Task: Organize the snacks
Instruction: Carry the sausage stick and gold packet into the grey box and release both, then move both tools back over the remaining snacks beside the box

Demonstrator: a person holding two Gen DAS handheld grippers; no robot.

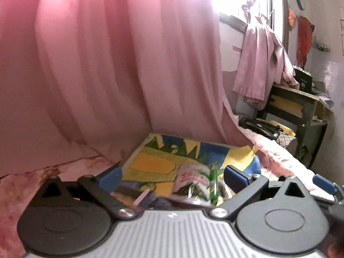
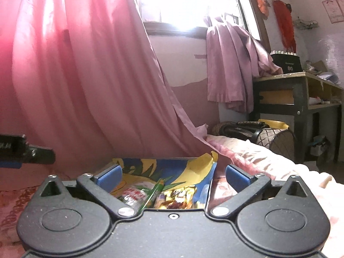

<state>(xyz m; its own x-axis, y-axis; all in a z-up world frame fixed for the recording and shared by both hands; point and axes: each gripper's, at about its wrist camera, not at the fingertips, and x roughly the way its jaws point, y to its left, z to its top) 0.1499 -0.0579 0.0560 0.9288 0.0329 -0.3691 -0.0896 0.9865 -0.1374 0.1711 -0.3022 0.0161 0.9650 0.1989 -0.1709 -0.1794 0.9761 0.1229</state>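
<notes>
A shallow box printed in blue, yellow and green [image 1: 150, 163] lies on the bed with snack packets in it. In the left wrist view a white packet with red and green print [image 1: 193, 178] and a purple packet [image 1: 150, 200] lie low in the box. My left gripper [image 1: 173, 177] is open above them with nothing between its blue pads. The right wrist view shows the same box [image 2: 172, 165] with the white and red packet [image 2: 133, 193] and a gold packet [image 2: 180, 195]. My right gripper [image 2: 173, 177] is open and empty too. The left gripper [image 2: 25, 150] shows at that view's left edge.
A pink curtain [image 1: 107, 64] hangs right behind the box. The bed's pink floral cover [image 2: 258, 157] runs off to the right. Beyond it stand a dark patterned bag [image 2: 258, 133] and a desk [image 2: 301, 90] with a lilac cloth [image 2: 228, 64] draped beside it.
</notes>
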